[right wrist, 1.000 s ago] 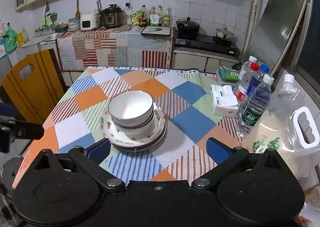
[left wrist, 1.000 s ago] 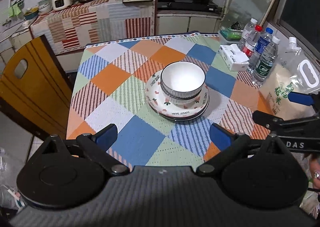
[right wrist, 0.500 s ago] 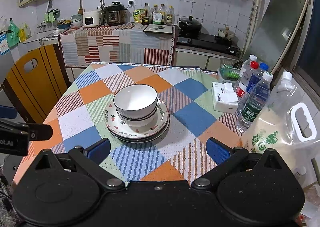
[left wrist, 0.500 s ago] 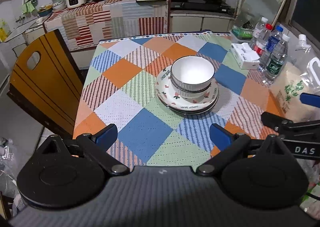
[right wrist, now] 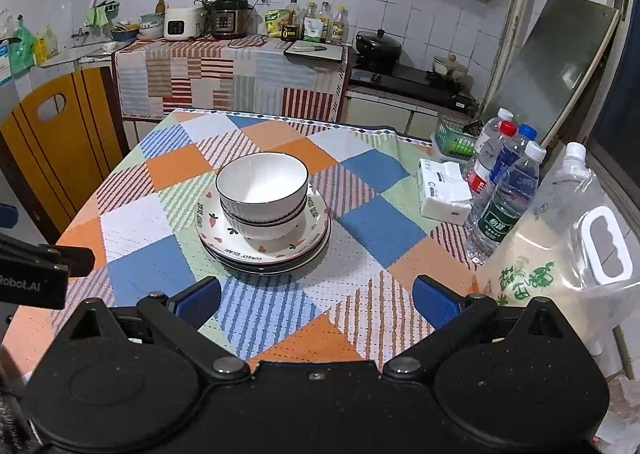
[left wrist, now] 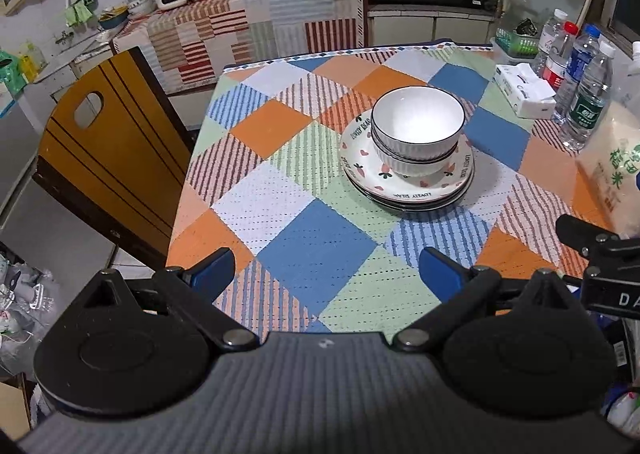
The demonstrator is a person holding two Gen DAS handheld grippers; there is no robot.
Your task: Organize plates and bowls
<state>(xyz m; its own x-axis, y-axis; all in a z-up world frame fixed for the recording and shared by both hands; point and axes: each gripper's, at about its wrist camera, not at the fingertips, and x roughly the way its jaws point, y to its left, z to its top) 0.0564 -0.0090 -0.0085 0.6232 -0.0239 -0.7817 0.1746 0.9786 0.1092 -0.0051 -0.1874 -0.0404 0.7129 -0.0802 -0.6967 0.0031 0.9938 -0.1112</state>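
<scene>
The bowls (left wrist: 416, 133) sit one inside the other on top of the plates (left wrist: 404, 189), and the whole pile rests near the middle of the tabletop (left wrist: 316, 250), a bit toward the right edge. The stacking looks done, so this seems to be the very end of the job. Both claws are spread wide and hold nothing: the left claw (left wrist: 326, 268) hangs over the near edge, and the right claw (right wrist: 316, 296) hangs there too, pointing at the pile. Next, the hands may only need to pull away without bumping the pile. It is hard to count the plates, because only their rims show. The rice bag (right wrist: 560, 254) at the right edge is partly cut off
</scene>
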